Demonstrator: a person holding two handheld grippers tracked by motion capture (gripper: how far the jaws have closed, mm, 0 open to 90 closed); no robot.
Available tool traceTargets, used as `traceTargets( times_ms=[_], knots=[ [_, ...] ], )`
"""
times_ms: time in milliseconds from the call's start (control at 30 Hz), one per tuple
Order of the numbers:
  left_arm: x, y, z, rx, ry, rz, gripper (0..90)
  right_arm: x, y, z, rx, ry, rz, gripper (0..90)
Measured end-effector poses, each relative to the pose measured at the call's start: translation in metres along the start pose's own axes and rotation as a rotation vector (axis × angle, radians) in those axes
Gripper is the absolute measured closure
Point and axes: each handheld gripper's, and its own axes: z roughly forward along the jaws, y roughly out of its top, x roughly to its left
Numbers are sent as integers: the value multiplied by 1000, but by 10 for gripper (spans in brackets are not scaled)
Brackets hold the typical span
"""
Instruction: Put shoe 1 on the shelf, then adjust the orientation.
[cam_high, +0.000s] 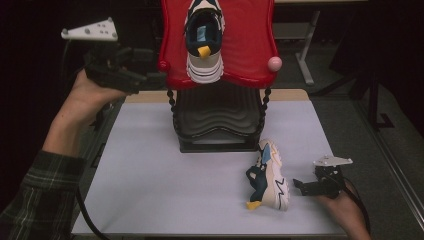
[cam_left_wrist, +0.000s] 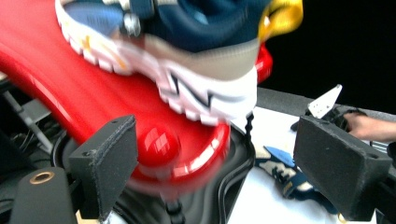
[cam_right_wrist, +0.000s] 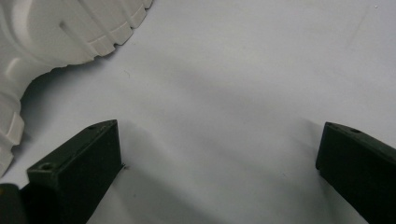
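A white, navy and yellow sneaker (cam_high: 204, 40) stands on a glossy red shelf (cam_high: 250, 40) on top of a black stand (cam_high: 217, 120). Its mate (cam_high: 270, 175) lies on its side on the grey table top, right of the stand. My left gripper (cam_high: 155, 80) is held in the air at the shelf's left corner, jaws open and empty. In the left gripper view the shelf's red edge (cam_left_wrist: 70, 84) and the sneaker (cam_left_wrist: 187, 56) loom just beyond the open gripper (cam_left_wrist: 219, 135). My right gripper (cam_high: 300, 186) rests low beside the lying shoe, open; its view shows the white sole (cam_right_wrist: 56, 32) to the left of the gripper (cam_right_wrist: 219, 140).
The grey table top (cam_high: 150, 175) stretches in front of the stand. A pink ball (cam_high: 274, 63) caps the shelf's right corner and a red knob (cam_left_wrist: 159, 144) its left one. Beaded black posts carry the shelf. A dark floor and a desk leg lie beyond.
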Motion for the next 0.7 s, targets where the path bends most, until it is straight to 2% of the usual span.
traceTargets(
  times_ms=[167, 200, 267, 433, 467, 500, 567, 600, 700],
  knots=[
    [-9, -32, -3, 1, 29, -22, 135, 0, 0, 0, 0, 2, 0, 0],
    [-9, -32, -3, 1, 29, -22, 136, 0, 0, 0, 0, 2, 0, 0],
    [-14, -52, -3, 12, 37, -40, 138, 0, 0, 0, 0, 2, 1, 0],
    [-24, -83, 0, 30, 56, -54, 141, -1, 2, -1, 12, 11, -5, 0],
    [-24, -83, 0, 30, 56, -54, 141, -1, 2, -1, 12, 11, -5, 0],
    [-28, -96, 1, 48, 69, -55, 142, 0, 3, -2, 31, 21, -8, 0],
    [-32, -109, 3, 60, 72, -70, 142, 0, 5, -4, 40, 29, -6, 45],
    [-32, -109, 3, 60, 72, -70, 142, 0, 5, -4, 40, 29, -6, 45],
    [-38, -131, 7, 87, 83, -85, 142, -1, 9, -12, 17, 55, -1, 182]
  ],
)
